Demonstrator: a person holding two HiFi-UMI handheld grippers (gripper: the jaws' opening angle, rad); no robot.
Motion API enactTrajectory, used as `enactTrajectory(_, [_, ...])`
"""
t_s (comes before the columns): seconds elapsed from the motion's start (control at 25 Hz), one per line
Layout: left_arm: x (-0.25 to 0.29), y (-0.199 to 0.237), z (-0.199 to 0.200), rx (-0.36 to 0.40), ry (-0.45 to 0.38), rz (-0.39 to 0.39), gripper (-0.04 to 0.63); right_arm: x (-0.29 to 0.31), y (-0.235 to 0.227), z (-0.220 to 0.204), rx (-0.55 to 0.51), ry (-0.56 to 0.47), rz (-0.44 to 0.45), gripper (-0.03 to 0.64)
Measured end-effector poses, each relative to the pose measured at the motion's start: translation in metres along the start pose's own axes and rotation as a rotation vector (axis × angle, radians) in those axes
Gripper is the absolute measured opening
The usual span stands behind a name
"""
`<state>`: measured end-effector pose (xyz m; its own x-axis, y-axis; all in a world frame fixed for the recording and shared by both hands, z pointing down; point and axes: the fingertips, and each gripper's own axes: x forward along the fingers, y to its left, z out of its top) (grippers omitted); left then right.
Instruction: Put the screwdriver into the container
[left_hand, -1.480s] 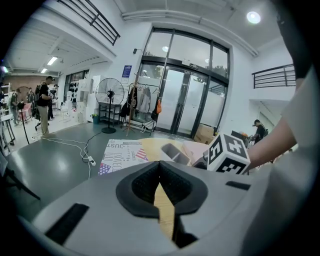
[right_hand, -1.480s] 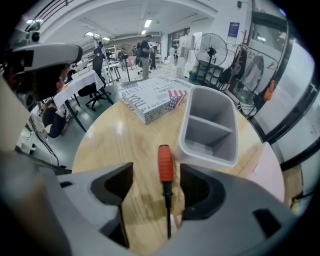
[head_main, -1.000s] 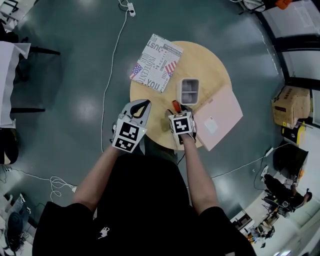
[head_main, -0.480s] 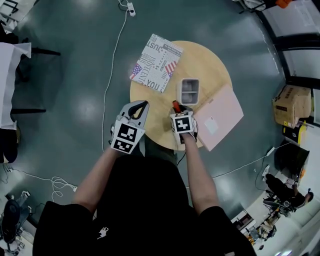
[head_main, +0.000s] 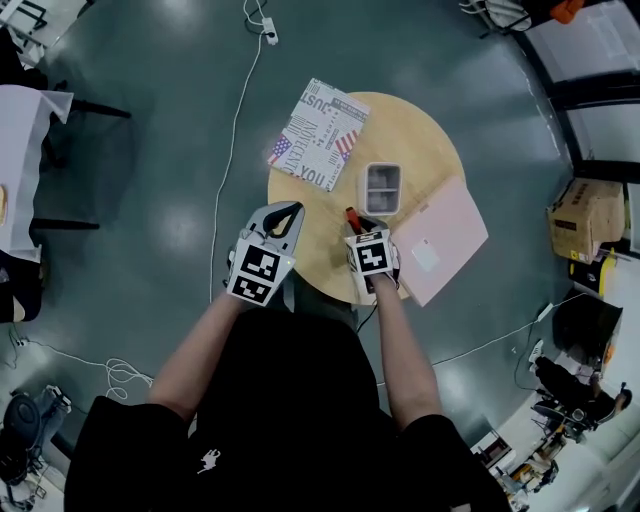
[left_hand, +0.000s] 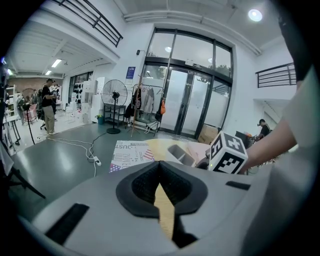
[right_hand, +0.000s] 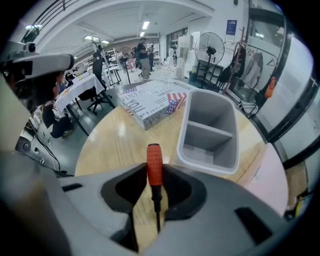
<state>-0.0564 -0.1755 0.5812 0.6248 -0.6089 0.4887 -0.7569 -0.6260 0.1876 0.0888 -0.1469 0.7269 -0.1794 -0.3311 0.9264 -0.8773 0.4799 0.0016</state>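
A screwdriver (right_hand: 154, 165) with an orange-red handle and a thin dark shaft lies on the round wooden table (head_main: 320, 235). My right gripper (right_hand: 154, 176) points steeply down over it. Its jaws have just been closing, and their pads now press on both sides of the handle. In the head view only the red handle tip (head_main: 351, 213) shows ahead of the right gripper (head_main: 357, 222). The grey two-compartment container (right_hand: 210, 131) stands just beyond, empty, also seen as a grey container (head_main: 381, 188) from above. My left gripper (head_main: 289, 208) hovers at the table's near left edge, tips together, holding nothing.
A newspaper-print box (head_main: 320, 133) lies at the table's far left. A pink flat case (head_main: 441, 238) overhangs the right edge. A white cable (head_main: 232, 140) runs across the grey floor. Chairs, a fan (left_hand: 114, 95) and people stand farther off in the hall.
The right gripper's jaws have narrowed onto the screwdriver's handle. Both hands stay almost where they were, and the left gripper looks the same.
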Motion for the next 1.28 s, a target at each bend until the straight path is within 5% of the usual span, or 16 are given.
enactTrajectory(0.68, [-0.003, -0.018, 0.048, 0.033, -0.085, -0.027, 0.002, -0.091, -0.016, 0.060, 0.261, -0.447, 0.122, 0.100])
enactTrajectory(1.28, [0.038, -0.063, 0.078, 0.028, -0.120, 0.115, 0.002, -0.155, -0.103, 0.113, 0.244, -0.721, 0.275, 0.100])
